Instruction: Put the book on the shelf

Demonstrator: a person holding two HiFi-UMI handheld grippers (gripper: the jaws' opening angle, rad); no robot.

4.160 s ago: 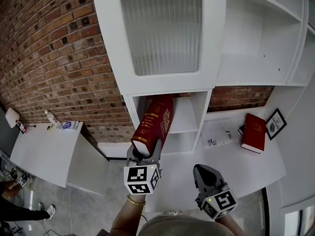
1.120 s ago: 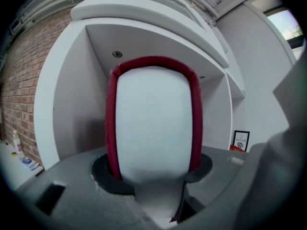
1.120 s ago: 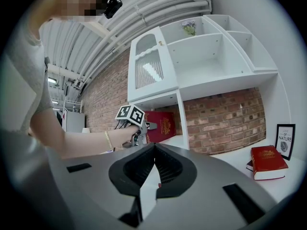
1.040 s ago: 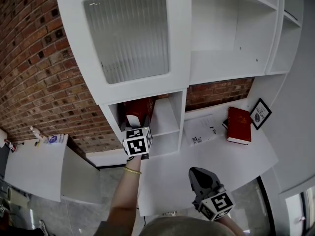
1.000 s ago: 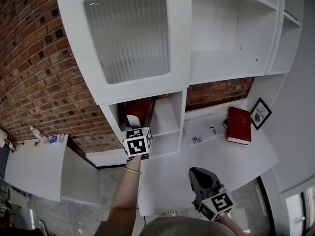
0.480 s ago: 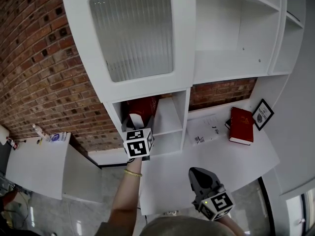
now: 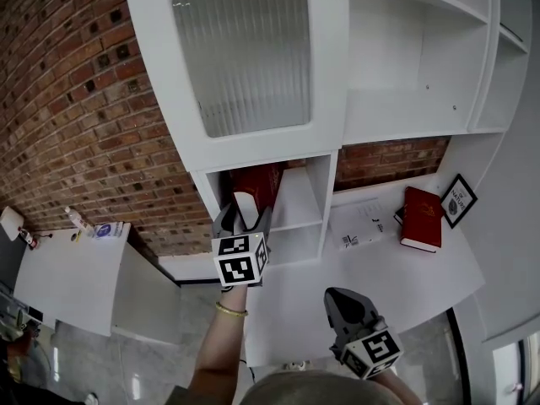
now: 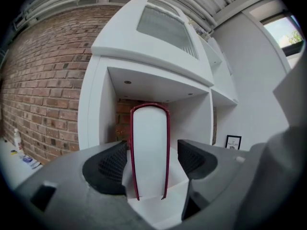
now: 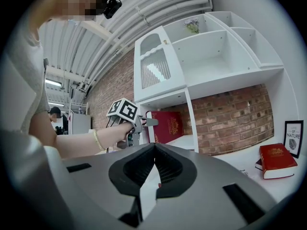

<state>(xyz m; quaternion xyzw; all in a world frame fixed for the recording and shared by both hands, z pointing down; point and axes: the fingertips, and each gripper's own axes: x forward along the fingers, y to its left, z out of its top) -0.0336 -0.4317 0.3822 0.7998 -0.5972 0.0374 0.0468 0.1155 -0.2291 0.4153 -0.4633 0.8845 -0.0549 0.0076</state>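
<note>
shelved book (image 7: 257, 188) and a second book (image 7: 421, 218): two red ones in all, and two tools. nearest me, my right tool (image 7: 341, 297) hangs over the white tabletop (image 7: 380, 268), jaws together on nothing. farther out, my left tool (image 7: 244, 218) reaches to the white shelf unit (image 7: 325, 154) with its jaws spread wide. the shelved book stands upright in the upper cubby between them, page edge toward me, the pads flanking its covers without pressing. the second book lies flat on the tabletop, well apart to the right, beside one paper sheet (image 7: 363, 226) and one small framed print (image 7: 460, 199). one ribbed glass door (image 7: 245, 53) sits above the cubby; a brick wall (image 7: 76, 99) runs behind. the right tool's view adds the gold emblem on the shelved book's cover and a person far off at left.
</note>
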